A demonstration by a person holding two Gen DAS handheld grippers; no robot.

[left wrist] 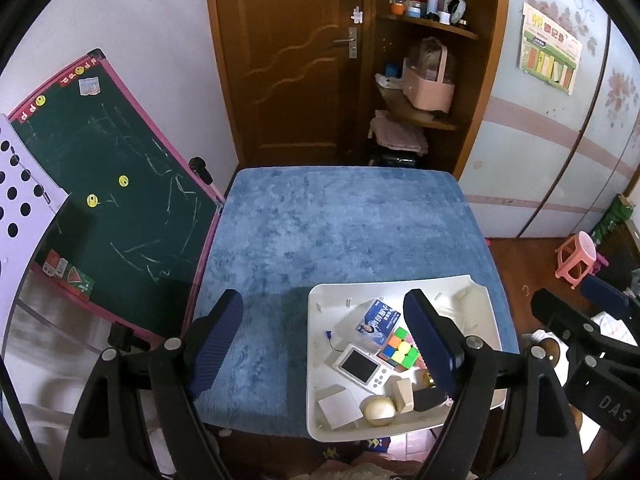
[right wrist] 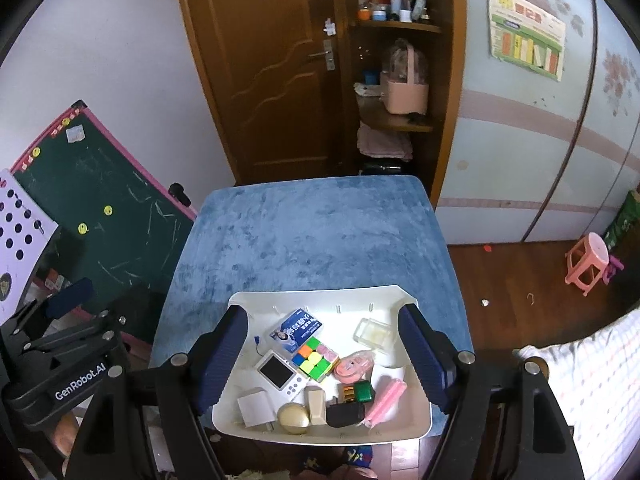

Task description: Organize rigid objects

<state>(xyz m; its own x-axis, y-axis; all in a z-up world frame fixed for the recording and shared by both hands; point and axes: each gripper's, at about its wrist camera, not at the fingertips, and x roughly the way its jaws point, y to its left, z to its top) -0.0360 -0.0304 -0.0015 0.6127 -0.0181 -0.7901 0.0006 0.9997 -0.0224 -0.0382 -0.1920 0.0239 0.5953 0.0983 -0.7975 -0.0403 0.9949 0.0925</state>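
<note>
A white tray (right wrist: 320,434) sits at the near edge of a blue plush table cover (right wrist: 312,232) and holds all the small rigid items. Inside it, a blue-and-white box (right wrist: 296,330) lies toward the back, touching a multicoloured puzzle cube (right wrist: 316,360); just left of the cube is a small white device with a dark screen (right wrist: 278,372). Along the near side lie a white block (right wrist: 256,406), a cream ball (right wrist: 294,418), a beige block (right wrist: 316,404), a black box (right wrist: 345,414), a green case (right wrist: 356,392) and a pink stick bundle (right wrist: 384,400). A pink round case (right wrist: 352,368) and a clear shallow dish (right wrist: 374,332) lie toward the right. The right gripper (right wrist: 320,354) hangs above the tray, fingers spread wide with nothing clamped between them. The left gripper (left wrist: 320,344) hangs over the tray's left rim and the bare cover, fingers likewise wide and empty
</note>
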